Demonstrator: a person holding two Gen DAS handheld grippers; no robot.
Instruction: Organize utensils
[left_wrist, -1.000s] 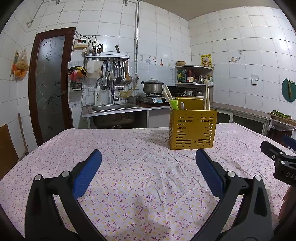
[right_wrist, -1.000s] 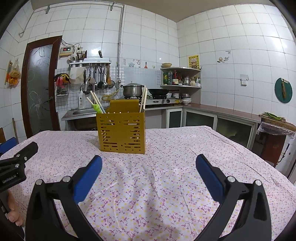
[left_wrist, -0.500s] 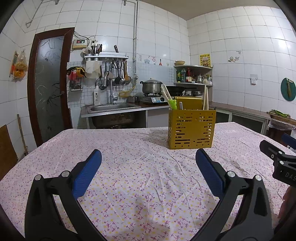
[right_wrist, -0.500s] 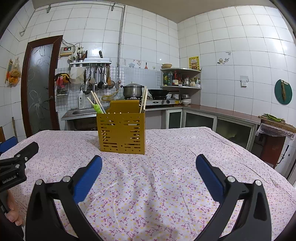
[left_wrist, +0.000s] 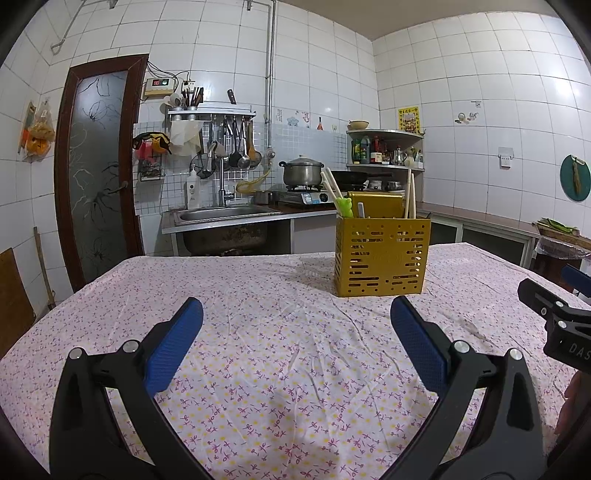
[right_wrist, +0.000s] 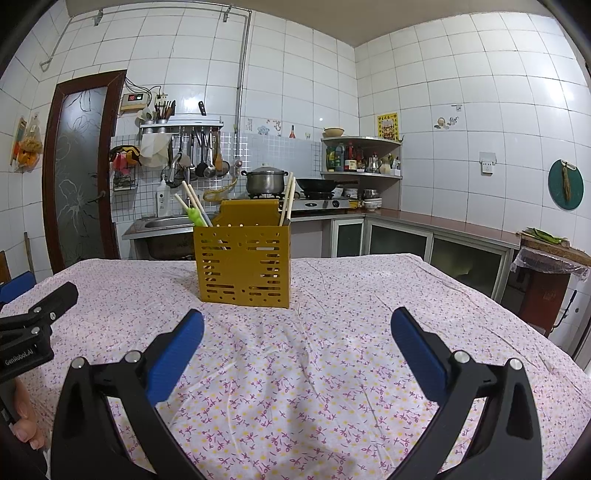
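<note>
Blue-padded left gripper (left_wrist: 295, 325) and right gripper (right_wrist: 297, 326) level above floral tablecloth (left_wrist: 280, 332), jaws wide apart, empty

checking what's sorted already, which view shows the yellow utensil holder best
The right wrist view: the yellow utensil holder stands near centre, with chopsticks and a green utensil visible. The left wrist view shows it off to the right, equally unobstructed.

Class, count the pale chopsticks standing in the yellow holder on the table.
4: two chopsticks lean at the yellow holder's left side, two more at its right. Others may be hidden inside.
</note>
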